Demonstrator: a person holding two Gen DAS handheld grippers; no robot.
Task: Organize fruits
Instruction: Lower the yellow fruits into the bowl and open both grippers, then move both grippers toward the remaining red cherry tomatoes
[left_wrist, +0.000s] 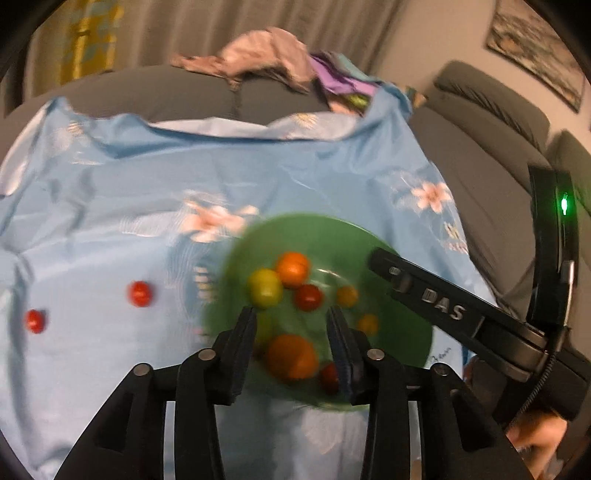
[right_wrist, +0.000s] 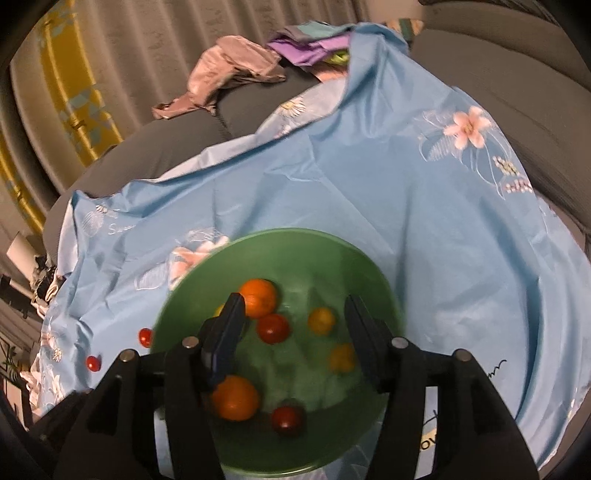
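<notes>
The green bowl (right_wrist: 280, 254) sits on the blue cloth (right_wrist: 406, 206), holding most of the fruit; two red tomatoes (left_wrist: 140, 293) lie outside, left. Both the left gripper (left_wrist: 291, 321) and right gripper (right_wrist: 295, 310) hover jaws wide, empty. On soft cloth, a clumsy reach could tip the bowl.

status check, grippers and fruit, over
Left gripper and right gripper open, empty, over green bowl. Two red tomatoes loose on blue cloth. Nothing blocking.

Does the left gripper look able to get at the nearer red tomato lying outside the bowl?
Probably yes: the left gripper is open, and the tomato lies alone on the blue cloth, nothing between.
</notes>
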